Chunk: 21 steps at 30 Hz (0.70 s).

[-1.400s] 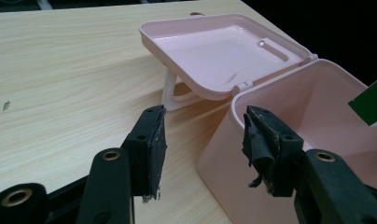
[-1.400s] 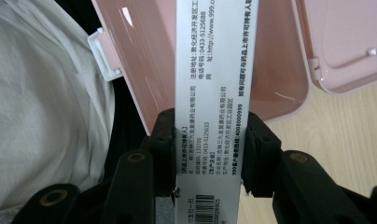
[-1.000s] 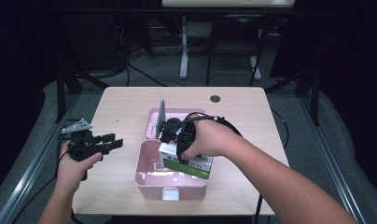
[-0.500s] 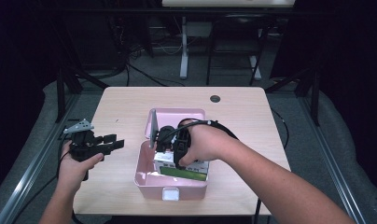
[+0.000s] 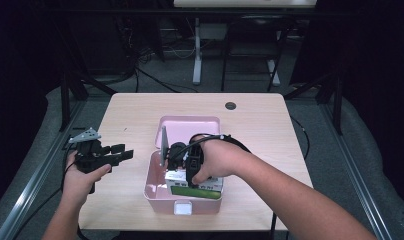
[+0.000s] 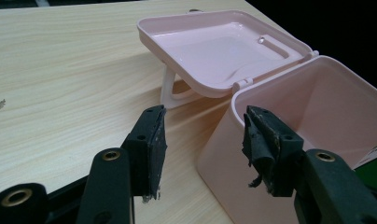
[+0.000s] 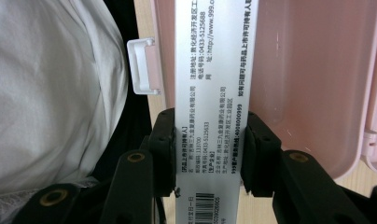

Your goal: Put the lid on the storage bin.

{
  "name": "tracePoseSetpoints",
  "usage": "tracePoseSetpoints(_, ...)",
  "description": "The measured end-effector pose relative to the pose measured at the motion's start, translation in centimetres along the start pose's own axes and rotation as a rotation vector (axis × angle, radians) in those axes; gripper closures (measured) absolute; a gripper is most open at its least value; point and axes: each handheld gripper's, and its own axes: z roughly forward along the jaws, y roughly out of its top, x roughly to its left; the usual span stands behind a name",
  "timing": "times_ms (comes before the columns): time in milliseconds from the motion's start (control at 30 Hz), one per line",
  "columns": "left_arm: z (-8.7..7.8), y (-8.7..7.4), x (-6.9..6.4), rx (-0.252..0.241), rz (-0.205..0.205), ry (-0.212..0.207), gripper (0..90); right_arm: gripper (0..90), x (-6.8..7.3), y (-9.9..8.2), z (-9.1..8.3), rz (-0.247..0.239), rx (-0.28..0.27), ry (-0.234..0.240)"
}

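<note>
A pink plastic box [image 5: 155, 189] stands on the table with its lid [image 5: 190, 127] swung open behind it. Inside it lies a white and green medicine carton [image 5: 196, 190]. My right gripper [image 5: 189, 176] reaches into the box and is shut on that carton. In the right gripper view the carton [image 7: 214, 70] sits clamped between both pads [image 7: 164, 140], with the pink wall [image 7: 312, 70] behind it. My left gripper [image 5: 122, 155] hovers open left of the box. Its jaws [image 6: 203, 140] hold nothing and point at the box's corner [image 6: 317, 107] and the lid [image 6: 214, 46].
The wooden table [image 5: 260, 130] has a round cable hole [image 5: 230, 106] at the back. The box's white latch [image 5: 183, 207] faces the near edge. Dark frames, cables and a grey floor surround the table. The person's white shirt [image 7: 51, 93] is close to the latch [image 7: 142, 67].
My right hand has shifted a little toward the near edge with the carton, which now sits lower in the pink box. The left gripper has stayed where it was.
</note>
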Motion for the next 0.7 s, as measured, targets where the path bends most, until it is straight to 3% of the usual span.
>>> tracePoseSetpoints(700,0.2,-0.1,0.1,-0.003,-0.006,0.005,48.7,61.5,-0.5,-0.3,3.4,-0.025,-0.011,0.046)
